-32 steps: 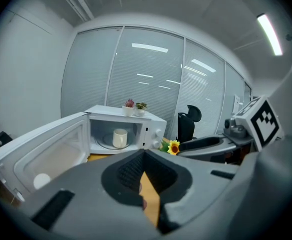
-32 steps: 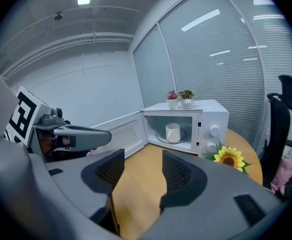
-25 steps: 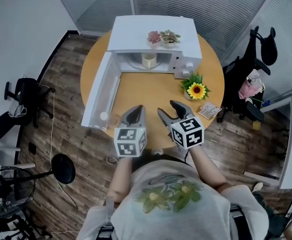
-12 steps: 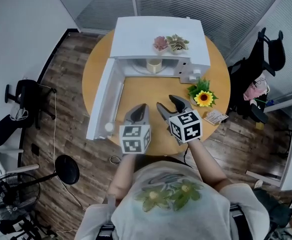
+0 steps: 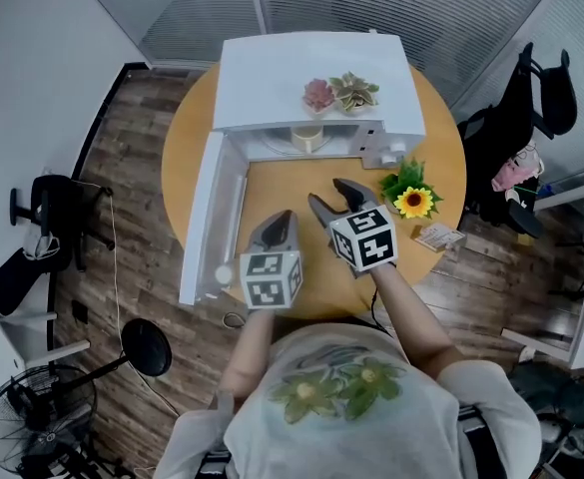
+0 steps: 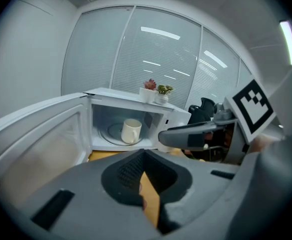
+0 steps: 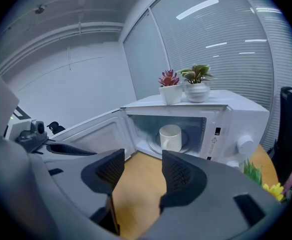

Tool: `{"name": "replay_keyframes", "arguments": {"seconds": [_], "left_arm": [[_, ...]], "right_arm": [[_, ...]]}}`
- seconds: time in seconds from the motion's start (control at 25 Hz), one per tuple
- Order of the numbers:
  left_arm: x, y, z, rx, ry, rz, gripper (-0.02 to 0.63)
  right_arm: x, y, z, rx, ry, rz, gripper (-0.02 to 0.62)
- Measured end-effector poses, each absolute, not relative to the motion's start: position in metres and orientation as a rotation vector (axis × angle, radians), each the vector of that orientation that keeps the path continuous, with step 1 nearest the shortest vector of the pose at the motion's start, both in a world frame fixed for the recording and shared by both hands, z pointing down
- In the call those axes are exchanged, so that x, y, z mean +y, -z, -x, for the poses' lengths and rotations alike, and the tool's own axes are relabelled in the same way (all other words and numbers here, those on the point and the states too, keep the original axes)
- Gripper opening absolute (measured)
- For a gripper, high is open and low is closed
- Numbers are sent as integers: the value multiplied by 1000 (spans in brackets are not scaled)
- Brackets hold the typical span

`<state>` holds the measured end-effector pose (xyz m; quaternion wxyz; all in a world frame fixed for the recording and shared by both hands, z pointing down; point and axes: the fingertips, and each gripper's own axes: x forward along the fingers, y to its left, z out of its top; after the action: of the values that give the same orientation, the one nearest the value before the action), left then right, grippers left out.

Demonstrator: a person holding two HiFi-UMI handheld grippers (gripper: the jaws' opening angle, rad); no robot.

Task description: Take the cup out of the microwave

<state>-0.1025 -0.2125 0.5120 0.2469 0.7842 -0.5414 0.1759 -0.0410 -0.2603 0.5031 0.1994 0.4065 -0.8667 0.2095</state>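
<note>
Two grippers hover low over the near side of the table (image 5: 284, 180), one in each of the person's hands, both pointing at the microwave (image 5: 311, 73). The left gripper (image 5: 277, 226) has its jaws pinched together at the tips with nothing in them, just a sliver of tabletop showing underneath in its own view (image 6: 145, 154). The right gripper (image 5: 326, 194) sits a bit further forward, jaws spread and empty (image 7: 143, 169).

The cup (image 5: 306, 139) is inside the microwave, upright on the turntable, well apart from both grippers (it's cream-white, handle visible in the left gripper view (image 6: 131, 131), and dead ahead in the right one (image 7: 170, 137)). The door (image 5: 204, 223) is swung wide open on the left gripper's side, so nothing blocks the opening.

The table is round and light wood, on a dark plank floor (image 5: 137, 138), with slatted blinds (image 5: 401, 3) behind. Two small potted plants (image 5: 336, 92) stand on top of the microwave, a fake sunflower (image 5: 412, 201) sits just beside its control side, and a small card (image 5: 439, 236) lies near the table edge. Office chairs (image 5: 531, 98) and a fan (image 5: 27, 432) stand around the room.
</note>
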Motion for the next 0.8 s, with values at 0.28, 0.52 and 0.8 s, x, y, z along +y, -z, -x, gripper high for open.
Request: {"name": "replay_keyframes", "arguments": {"seconds": [0.28, 0.52, 0.8], "left_arm": [[-230, -525, 110, -1444, -496, -2122, 3], [-241, -534, 115, -1423, -502, -2105, 3], [-250, -539, 119, -1405, -479, -2086, 3]], "right_arm": [[-293, -512, 51, -2401, -594, -1166, 245], [-320, -524, 61, -2377, -610, -1178, 246], [-346, -548, 68, -2325, -608, -1222, 245]]}}
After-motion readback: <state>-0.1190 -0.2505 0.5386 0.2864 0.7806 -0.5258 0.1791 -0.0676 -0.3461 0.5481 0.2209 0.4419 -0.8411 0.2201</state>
